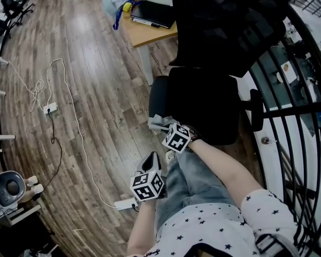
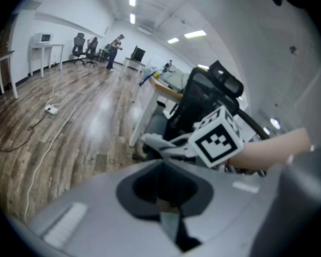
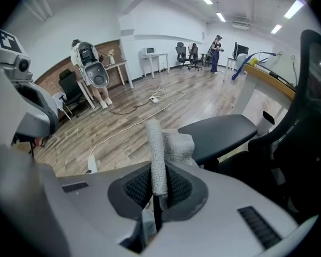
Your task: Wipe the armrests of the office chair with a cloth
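While the right gripper clamps shut on a grey cloth right at the near end of the office chair's nearer armrest, contact unclear, the left gripper hangs lower, jaws drawn together on nothing. Only the head view takes in the far armrest, a black laptop on the desk and a power strip on the wooden floor. The left gripper view catches the right gripper's marker cube.
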Available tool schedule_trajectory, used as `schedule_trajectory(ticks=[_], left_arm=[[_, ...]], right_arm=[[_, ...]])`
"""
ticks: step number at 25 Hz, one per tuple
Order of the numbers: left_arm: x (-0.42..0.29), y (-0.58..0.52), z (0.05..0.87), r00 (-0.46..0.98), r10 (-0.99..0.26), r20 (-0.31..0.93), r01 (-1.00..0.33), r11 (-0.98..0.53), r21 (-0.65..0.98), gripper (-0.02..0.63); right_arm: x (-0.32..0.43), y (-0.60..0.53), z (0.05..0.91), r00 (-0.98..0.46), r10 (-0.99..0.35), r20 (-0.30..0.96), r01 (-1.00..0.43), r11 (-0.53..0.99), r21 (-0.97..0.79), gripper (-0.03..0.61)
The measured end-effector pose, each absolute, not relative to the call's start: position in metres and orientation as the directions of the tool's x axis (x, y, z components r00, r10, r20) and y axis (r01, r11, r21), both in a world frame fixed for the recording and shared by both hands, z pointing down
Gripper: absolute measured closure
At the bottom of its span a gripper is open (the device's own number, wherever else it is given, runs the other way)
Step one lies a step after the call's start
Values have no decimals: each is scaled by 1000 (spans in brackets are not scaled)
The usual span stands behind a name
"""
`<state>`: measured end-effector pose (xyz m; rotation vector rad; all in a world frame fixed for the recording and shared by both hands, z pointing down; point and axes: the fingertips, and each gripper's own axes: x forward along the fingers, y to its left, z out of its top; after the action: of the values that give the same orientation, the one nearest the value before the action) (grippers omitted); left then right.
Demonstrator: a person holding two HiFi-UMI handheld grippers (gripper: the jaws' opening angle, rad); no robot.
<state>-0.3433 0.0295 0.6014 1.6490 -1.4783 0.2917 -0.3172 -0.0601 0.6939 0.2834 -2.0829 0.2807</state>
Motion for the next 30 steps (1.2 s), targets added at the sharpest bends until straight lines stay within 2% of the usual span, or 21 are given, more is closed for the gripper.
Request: schedule_trajectory(ticks=[15, 30], left_arm=[[-315, 27, 580, 245, -719, 650, -899, 83, 431, 606], [-240, 73, 560, 159, -761, 628, -892, 162, 422, 606]], right_arm=[[-273, -33, 642, -588, -174, 790, -385, 919, -84, 554], [-158, 26, 574, -680, -295, 672, -524, 836, -164, 554]])
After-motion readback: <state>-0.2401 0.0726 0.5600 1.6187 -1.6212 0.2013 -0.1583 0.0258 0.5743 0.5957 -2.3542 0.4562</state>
